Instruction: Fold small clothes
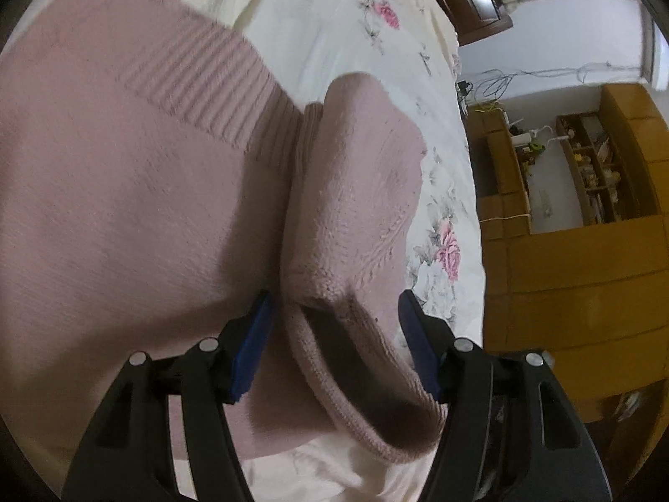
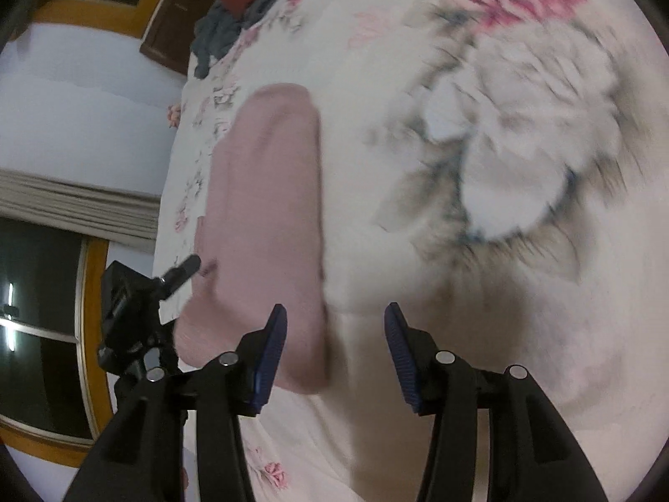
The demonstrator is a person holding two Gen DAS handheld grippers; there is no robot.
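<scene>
Left wrist view: the left tool (image 1: 334, 334) is released, its jaws straddling a folded edge of the pink knit sweater (image 1: 138, 192) spread on the floral bedsheet (image 1: 443, 251).

Right wrist view: the right tool (image 2: 335, 345) is released, empty, beside the sweater's right edge.

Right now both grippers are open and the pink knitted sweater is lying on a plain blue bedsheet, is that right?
Not quite. The bedsheet is cream with a pink and grey floral print, not plain blue, as the right wrist view shows. The rest holds: the left gripper and right gripper are open, and the pink knitted sweater lies on it.
</scene>
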